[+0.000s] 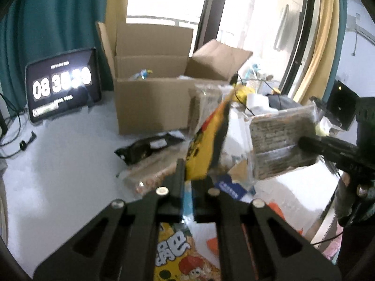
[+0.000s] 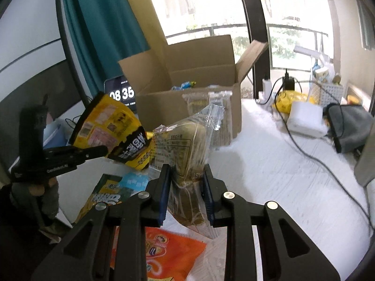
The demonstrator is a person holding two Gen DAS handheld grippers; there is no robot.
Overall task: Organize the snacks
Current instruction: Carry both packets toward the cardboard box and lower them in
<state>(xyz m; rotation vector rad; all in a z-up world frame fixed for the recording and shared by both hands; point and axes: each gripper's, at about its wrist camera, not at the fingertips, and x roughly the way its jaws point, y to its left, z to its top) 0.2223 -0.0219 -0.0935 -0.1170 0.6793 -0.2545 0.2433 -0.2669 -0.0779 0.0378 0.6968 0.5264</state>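
Observation:
My left gripper (image 1: pixel 187 178) is shut on a yellow and black snack bag (image 1: pixel 208 140) and holds it above the table; the bag also shows in the right wrist view (image 2: pixel 110 131). My right gripper (image 2: pixel 186 178) is shut on a clear pack of brown biscuits (image 2: pixel 185 145), seen from the left wrist view (image 1: pixel 283 140) to the right of the yellow bag. An open cardboard box (image 1: pixel 152 103) stands behind both, with a few snacks inside. A second clear biscuit pack (image 2: pixel 220 121) leans against the box front.
Loose snacks lie on the white table: a black bag (image 1: pixel 150 147), a clear pack of nuts (image 1: pixel 150 175), an orange bag (image 2: pixel 168 248), a green and yellow bag (image 2: pixel 105 194). A clock tablet (image 1: pixel 63 84) stands left of the box. Cables, a charger (image 2: pixel 304 119) and a grey pouch (image 2: pixel 349 126) lie right.

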